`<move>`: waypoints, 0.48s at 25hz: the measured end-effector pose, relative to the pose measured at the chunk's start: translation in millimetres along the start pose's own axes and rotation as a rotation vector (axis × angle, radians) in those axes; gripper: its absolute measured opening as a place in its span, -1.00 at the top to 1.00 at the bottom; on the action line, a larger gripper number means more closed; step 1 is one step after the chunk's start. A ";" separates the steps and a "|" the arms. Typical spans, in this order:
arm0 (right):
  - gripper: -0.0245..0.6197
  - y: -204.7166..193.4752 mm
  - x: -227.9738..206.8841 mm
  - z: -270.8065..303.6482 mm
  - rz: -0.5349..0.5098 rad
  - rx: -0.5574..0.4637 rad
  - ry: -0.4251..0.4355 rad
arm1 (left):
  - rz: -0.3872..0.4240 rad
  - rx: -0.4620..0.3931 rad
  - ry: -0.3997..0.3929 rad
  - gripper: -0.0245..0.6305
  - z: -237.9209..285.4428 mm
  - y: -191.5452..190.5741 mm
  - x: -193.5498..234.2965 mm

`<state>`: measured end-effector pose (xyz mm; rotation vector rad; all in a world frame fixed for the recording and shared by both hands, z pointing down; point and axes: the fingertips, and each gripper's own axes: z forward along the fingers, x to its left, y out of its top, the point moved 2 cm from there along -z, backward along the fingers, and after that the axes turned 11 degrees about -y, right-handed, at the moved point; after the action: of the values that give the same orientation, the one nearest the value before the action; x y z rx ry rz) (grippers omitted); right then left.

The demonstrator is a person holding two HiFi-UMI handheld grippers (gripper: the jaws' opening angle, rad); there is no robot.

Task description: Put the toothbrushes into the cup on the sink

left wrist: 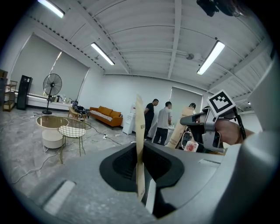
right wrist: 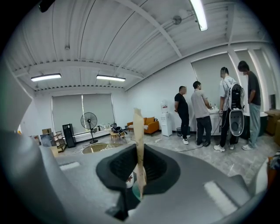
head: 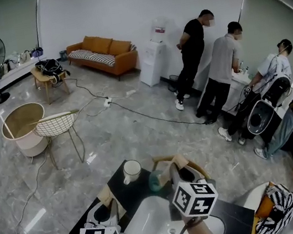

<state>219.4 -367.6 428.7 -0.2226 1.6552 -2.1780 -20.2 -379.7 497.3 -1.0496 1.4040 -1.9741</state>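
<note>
On the left, we are pinching a paper-wrapped toothbrush (left wrist: 139,122) upright in the left claw (left wrist: 141,175), which is pressing on its lower end. Just ahead, the white cup (head: 132,170) is standing on the black desk (head: 128,196) behind the sink (head: 149,228). On the right, the right claw (right wrist: 139,173) is pinching a second wrapped toothbrush (right wrist: 138,127) the same way. We are judging it best to go one at a time: centring the tip over the rim, lowering it inside, then releasing gently without tipping the cup.

Pretty bright, even light from ceiling tubes (left wrist: 213,56) at 2 o'clock; shiny floor (head: 138,132) glares, fisheye edges bend and go dark.
</note>
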 end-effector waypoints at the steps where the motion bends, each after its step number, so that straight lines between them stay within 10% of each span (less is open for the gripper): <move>1: 0.83 -1.3 -0.3 2.5 0.001 -0.005 -0.002 | -0.002 0.001 0.002 0.79 -0.1 -1.1 1.3; 12: 0.82 -29.4 -0.6 29.4 -0.021 0.026 -0.031 | -0.042 -0.009 0.033 0.80 -5.1 -3.0 17.4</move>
<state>224.2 -386.9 465.2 -0.2669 1.6133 -2.1994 -34.4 -389.0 504.4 -1.0632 1.4205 -2.0251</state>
